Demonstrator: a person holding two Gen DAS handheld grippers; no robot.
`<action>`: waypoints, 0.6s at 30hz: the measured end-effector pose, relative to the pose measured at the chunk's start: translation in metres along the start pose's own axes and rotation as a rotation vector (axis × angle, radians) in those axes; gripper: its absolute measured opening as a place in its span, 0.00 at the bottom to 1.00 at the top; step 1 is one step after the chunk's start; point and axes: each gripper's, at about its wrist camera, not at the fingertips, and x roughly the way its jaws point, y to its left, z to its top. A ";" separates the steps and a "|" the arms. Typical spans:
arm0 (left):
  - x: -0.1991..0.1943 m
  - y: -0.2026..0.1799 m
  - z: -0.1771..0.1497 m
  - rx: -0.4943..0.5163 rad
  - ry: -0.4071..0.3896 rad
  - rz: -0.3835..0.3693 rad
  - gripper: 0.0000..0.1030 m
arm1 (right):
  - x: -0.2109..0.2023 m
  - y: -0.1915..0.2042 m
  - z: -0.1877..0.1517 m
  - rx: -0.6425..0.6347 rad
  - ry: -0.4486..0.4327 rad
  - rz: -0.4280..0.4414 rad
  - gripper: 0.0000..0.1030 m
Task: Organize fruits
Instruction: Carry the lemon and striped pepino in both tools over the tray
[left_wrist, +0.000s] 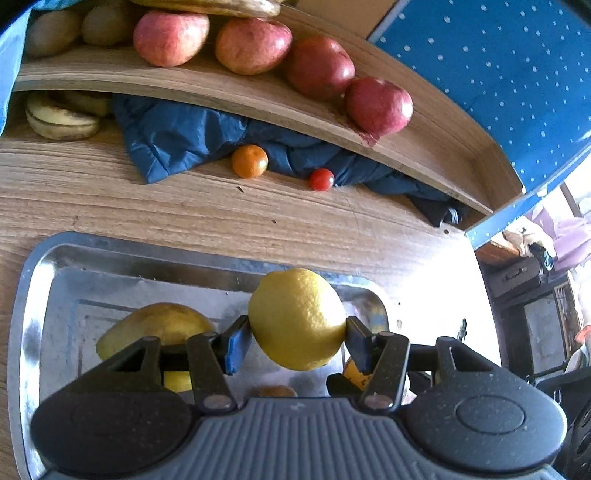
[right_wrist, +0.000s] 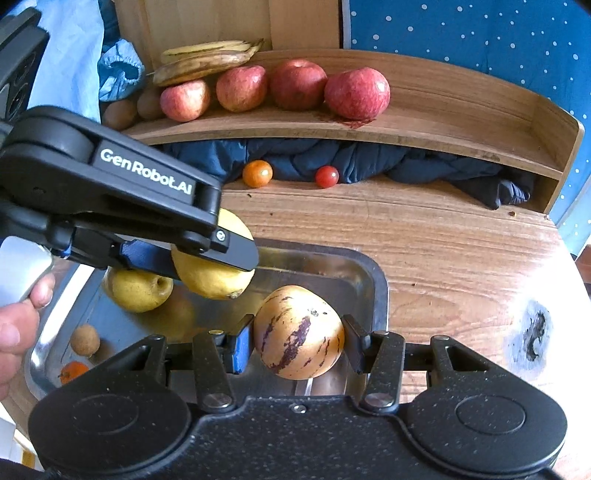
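The left gripper (left_wrist: 298, 332) is closed on a yellow lemon (left_wrist: 297, 319) and holds it up over the metal tray (left_wrist: 37, 295). The right gripper (right_wrist: 298, 345) is closed on a round striped melon (right_wrist: 298, 332), cream with purple streaks, just above the right end of the tray.

The lemon looks firm and light, with bumpy skin that should not slip much. Its pads press on the wide middle, which seems a good place to hold it. The melon looks smooth and maybe a bit soft, so a hard squeeze could bruise it. It is held across its fat middle too.

In the tray lie a yellow pear (right_wrist: 138, 290), a small brown fruit (right_wrist: 85, 339) and a small orange fruit (right_wrist: 72, 371).

The table (right_wrist: 443, 258) is wood and flat, so round fruit could roll on it. At the far side, a wooden shelf (right_wrist: 443, 122) holds four red apples (right_wrist: 357, 92) and bananas (right_wrist: 199, 62). Under it lie a dark blue cloth (right_wrist: 369, 162), a little orange tomato (right_wrist: 257, 173) and a red tomato (right_wrist: 327, 176). A blue wall with white dots (right_wrist: 480, 33) stands behind.
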 end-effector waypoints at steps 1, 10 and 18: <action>0.001 -0.001 -0.001 0.006 0.004 0.003 0.57 | -0.001 0.000 0.000 0.000 0.002 0.001 0.50; 0.011 -0.005 -0.007 0.000 0.074 0.044 0.57 | -0.004 0.001 -0.001 -0.030 0.024 0.002 0.50; 0.011 -0.005 -0.010 -0.001 0.104 0.071 0.58 | -0.006 0.001 -0.003 -0.046 0.048 0.003 0.50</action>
